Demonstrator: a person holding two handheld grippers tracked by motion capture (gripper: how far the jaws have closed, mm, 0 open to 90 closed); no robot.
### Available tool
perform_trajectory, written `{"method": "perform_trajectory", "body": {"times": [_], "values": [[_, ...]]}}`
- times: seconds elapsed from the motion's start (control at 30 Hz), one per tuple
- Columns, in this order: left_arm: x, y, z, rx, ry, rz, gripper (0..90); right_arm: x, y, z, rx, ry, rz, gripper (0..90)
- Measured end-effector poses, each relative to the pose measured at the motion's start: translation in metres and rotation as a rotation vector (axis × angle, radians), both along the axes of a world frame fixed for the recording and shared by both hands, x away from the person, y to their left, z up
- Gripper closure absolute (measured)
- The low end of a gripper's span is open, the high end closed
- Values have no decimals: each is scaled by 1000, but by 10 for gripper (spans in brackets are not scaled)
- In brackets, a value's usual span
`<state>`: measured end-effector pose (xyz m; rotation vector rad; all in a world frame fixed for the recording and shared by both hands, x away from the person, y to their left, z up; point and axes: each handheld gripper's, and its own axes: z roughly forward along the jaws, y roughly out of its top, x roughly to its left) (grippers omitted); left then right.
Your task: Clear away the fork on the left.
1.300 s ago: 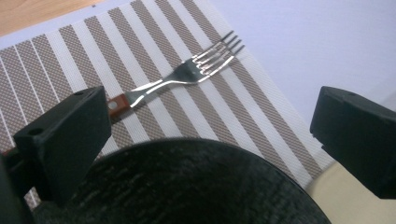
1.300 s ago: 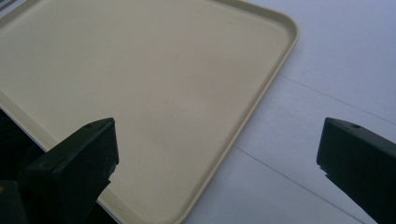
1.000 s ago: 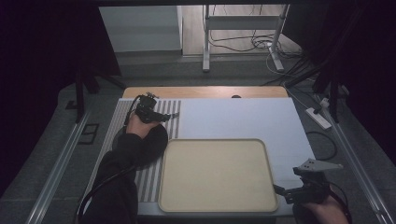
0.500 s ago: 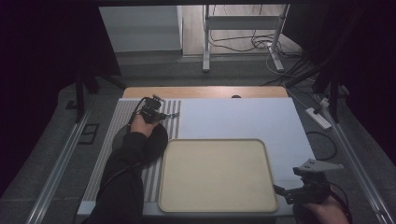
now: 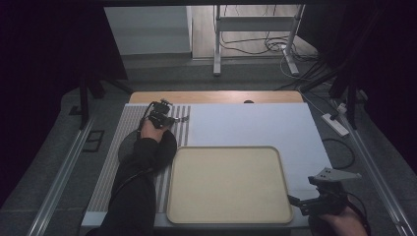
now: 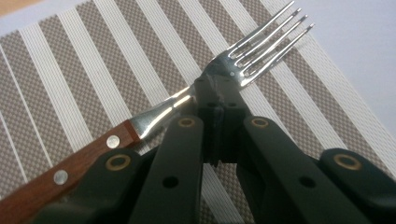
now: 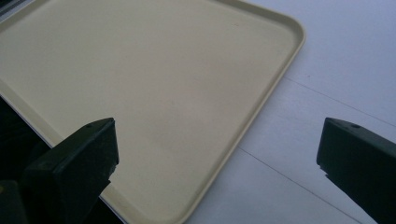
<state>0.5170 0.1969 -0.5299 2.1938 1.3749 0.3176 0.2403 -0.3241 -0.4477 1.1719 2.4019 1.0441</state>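
A fork [image 6: 261, 51] with a riveted wooden handle lies on a brown-and-white striped placemat [image 6: 93, 70]. My left gripper [image 6: 218, 95] is shut on the fork's neck, just behind the tines. From above, that left gripper [image 5: 162, 117] sits at the far end of the placemat [image 5: 113, 162], and the fork's tines [image 5: 182, 118] stick out to its right. My right gripper [image 5: 301, 202] rests at the table's front right corner. Its jaws stand wide open with nothing between them, over the edge of a beige tray [image 7: 275, 84].
The beige tray [image 5: 275, 162] lies bare in the front middle of the white table top [image 5: 255, 123]. A dark round dish [image 5: 169, 145] sits on the placemat under my left forearm. A wooden strip [image 5: 216, 96] runs along the far edge.
My left gripper has shifted slightly right and down onto the fork at the far end of the placemat. The right gripper has stayed where it was.
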Motion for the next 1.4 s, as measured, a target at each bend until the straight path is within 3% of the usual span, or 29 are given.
{"method": "perform_trajectory", "body": {"times": [0.2,0.27,0.37,0.4,0.43,0.47,0.6,0.63,0.7,0.73,0.87,1.03,1.23,1.27,1.4], "values": [[3,1,0,-5,6,0,890,0,0,0,0,0,1,0],[1,6,5,-52,15,-28,888,0,0,0,-1,0,4,0],[-1,11,10,-43,1,-32,819,-1,0,0,-6,-2,5,0],[-1,17,15,-44,8,-42,699,0,0,0,-7,-2,7,0],[-1,17,15,-44,8,-42,628,0,0,0,-7,-2,7,0],[-1,19,18,-37,7,-42,628,0,1,0,-8,-2,8,0],[2,29,23,-44,21,-44,361,-1,1,0,-13,0,12,0],[3,31,23,-47,31,-46,249,-1,2,0,-14,-1,13,0],[5,34,23,-39,34,-43,198,-1,2,0,-14,-1,15,0],[6,35,23,-42,39,-44,105,-1,2,0,-15,-2,17,0],[11,38,20,-28,65,-41,9,-1,2,0,-17,-3,21,0],[17,40,13,7,80,-37,30,-1,2,0,-13,-4,22,0],[23,44,3,30,91,-41,231,-1,2,0,-12,-4,25,0],[24,44,1,40,98,-43,231,-1,2,0,-12,-4,25,0],[20,43,2,70,77,-76,324,-1,2,0,-13,-4,26,0]]}}
